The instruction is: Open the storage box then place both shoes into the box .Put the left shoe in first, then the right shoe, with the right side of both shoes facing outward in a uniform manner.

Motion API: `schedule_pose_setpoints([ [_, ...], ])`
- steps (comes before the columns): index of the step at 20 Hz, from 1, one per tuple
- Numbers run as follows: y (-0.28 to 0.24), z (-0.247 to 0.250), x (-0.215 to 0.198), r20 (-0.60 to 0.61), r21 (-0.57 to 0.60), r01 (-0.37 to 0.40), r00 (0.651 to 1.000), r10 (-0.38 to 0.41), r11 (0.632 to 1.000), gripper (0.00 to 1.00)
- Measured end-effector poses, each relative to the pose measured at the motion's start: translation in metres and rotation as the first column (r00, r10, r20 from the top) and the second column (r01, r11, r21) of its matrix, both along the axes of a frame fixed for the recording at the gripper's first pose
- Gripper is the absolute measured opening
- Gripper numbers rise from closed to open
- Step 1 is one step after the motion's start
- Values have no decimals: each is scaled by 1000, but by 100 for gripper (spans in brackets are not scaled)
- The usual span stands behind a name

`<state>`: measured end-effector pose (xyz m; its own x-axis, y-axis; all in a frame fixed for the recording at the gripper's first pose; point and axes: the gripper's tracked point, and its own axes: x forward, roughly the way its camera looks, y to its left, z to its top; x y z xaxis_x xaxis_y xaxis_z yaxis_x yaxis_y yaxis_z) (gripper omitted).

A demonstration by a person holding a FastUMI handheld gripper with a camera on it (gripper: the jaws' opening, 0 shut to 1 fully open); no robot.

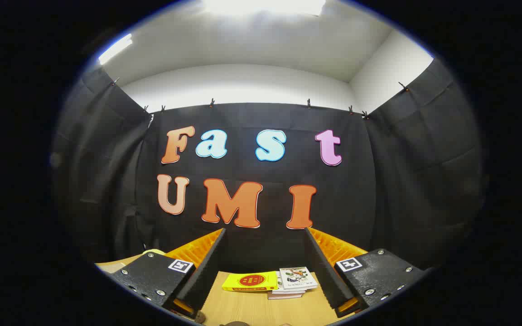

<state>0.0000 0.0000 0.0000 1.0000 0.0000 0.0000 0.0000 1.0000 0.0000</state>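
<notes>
Two fingers [206,267] of gripper [264,267] spread wide at lower frame, nothing held. Between them, lower centre: yellow book [249,281] beside small stack of booklets [295,281] on wooden table [252,308]. Cannot tell where box or shoes lie.

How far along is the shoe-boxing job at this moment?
Nothing looks done yet. The hand-held gripper is open and holds nothing, its fingers spread wide over the wooden table. Ahead, between them, lie a yellow book and a small stack of booklets. Opening the box and placing both shoes, left first, remains.
</notes>
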Motion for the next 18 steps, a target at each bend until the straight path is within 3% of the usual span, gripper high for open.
schedule_pose_setpoints([
  [18, 19, 12, 1, -1, 21, -70, 998, 70, 997, 99],
])
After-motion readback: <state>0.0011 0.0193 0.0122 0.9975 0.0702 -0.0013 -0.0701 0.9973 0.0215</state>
